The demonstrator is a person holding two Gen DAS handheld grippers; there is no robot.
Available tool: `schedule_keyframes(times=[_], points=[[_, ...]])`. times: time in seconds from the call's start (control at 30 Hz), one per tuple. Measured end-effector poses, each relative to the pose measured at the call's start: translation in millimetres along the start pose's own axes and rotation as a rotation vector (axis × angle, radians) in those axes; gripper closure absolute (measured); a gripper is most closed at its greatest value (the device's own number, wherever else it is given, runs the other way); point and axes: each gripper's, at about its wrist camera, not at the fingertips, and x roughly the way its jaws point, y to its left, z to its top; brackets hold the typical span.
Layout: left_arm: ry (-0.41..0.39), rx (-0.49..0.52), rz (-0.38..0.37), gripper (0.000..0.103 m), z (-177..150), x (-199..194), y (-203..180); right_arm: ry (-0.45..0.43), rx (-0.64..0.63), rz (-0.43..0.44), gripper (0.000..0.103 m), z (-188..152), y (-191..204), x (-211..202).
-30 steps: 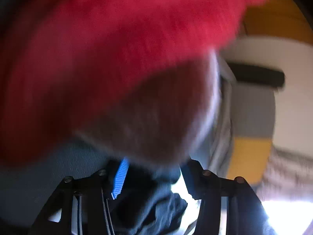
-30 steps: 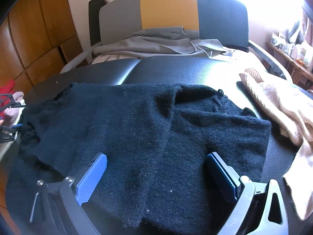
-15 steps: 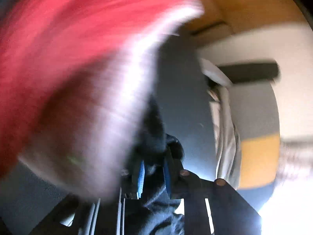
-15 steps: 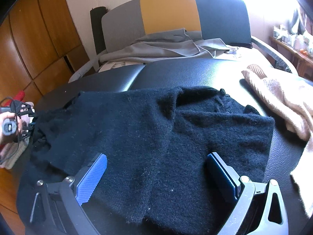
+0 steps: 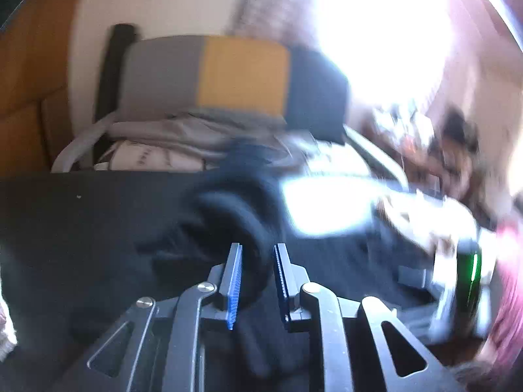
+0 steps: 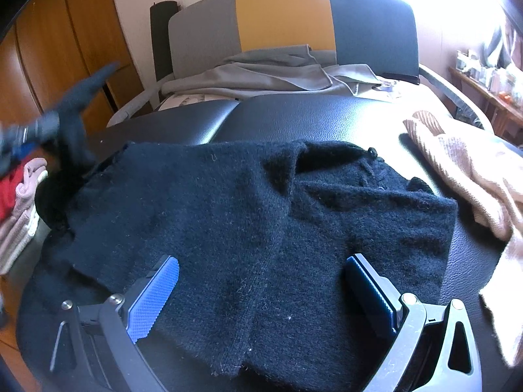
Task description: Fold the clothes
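A black knit sweater [image 6: 248, 215] lies partly folded on a black leather surface [image 6: 327, 121]. My right gripper [image 6: 261, 281] hovers open over the sweater's near edge, with nothing between its blue pads. My left gripper [image 5: 256, 261] is shut on a bunched black sleeve [image 5: 228, 209] of the sweater. In the right wrist view that sleeve [image 6: 81, 98] is lifted off the surface at the far left, blurred by motion, with the left gripper [image 6: 19, 137] holding it. The left wrist view is blurred.
A pale pink ribbed garment [image 6: 467, 176] lies at the right. Grey cloth [image 6: 278, 72] is heaped against a grey, yellow and dark backrest [image 6: 284, 16]. Red and pink clothes [image 6: 19, 196] are stacked at the left edge. Wooden cabinets [image 6: 59, 52] stand left. A cluttered shelf [image 6: 483, 72] stands right.
The left gripper has closed on the sleeve and swung up and around with it, lifting the sleeve off the left edge. The right gripper has moved slightly closer over the sweater.
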Motion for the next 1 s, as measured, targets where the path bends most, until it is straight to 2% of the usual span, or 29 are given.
schedule_keyframes(times=[0.07, 0.13, 0.2, 0.3, 0.37, 0.43, 0.6, 0.7, 0.8, 0.83, 0.87, 0.9, 0.93, 1.0], points=[[0.042, 0.021, -0.005, 0.081, -19, -2, -9, 0.001, 0.001, 0.001, 0.0, 0, -1, 0], [0.07, 0.008, -0.002, 0.08, -33, -4, -1, 0.003, 0.0, 0.0, 0.0, 0, -1, 1], [0.098, -0.029, 0.01, 0.079, -52, -12, 10, 0.007, -0.003, -0.004, 0.0, 0, -1, 2], [0.152, -0.109, 0.036, 0.079, -75, -4, 35, 0.014, -0.005, -0.007, 0.0, 1, 0, 1], [0.128, -0.173, 0.001, 0.079, -90, -16, 57, 0.014, 0.0, -0.006, 0.002, 3, -1, -3], [0.116, -0.201, -0.022, 0.079, -93, -17, 63, -0.009, 0.009, 0.007, 0.008, 7, 0, -15], [0.093, -0.259, -0.077, 0.079, -99, -18, 76, -0.064, -0.067, 0.075, 0.009, 34, 18, -35], [0.08, -0.294, -0.11, 0.079, -103, -18, 83, -0.025, -0.119, 0.132, 0.009, 53, 37, -21], [0.07, -0.333, -0.146, 0.079, -104, -17, 89, 0.019, -0.164, 0.095, 0.009, 67, 48, 6], [0.067, -0.346, -0.159, 0.079, -104, -17, 90, 0.038, -0.178, 0.08, 0.013, 70, 52, 17], [0.064, -0.358, -0.171, 0.079, -105, -16, 93, 0.067, -0.193, 0.058, 0.021, 71, 54, 27], [0.061, -0.371, -0.183, 0.079, -105, -16, 95, 0.112, -0.211, 0.022, 0.056, 72, 58, 38], [0.058, -0.38, -0.192, 0.079, -106, -16, 96, 0.145, -0.222, -0.003, 0.085, 72, 61, 45], [0.053, -0.389, -0.201, 0.079, -107, -16, 98, 0.152, -0.241, -0.001, 0.091, 74, 68, 41]])
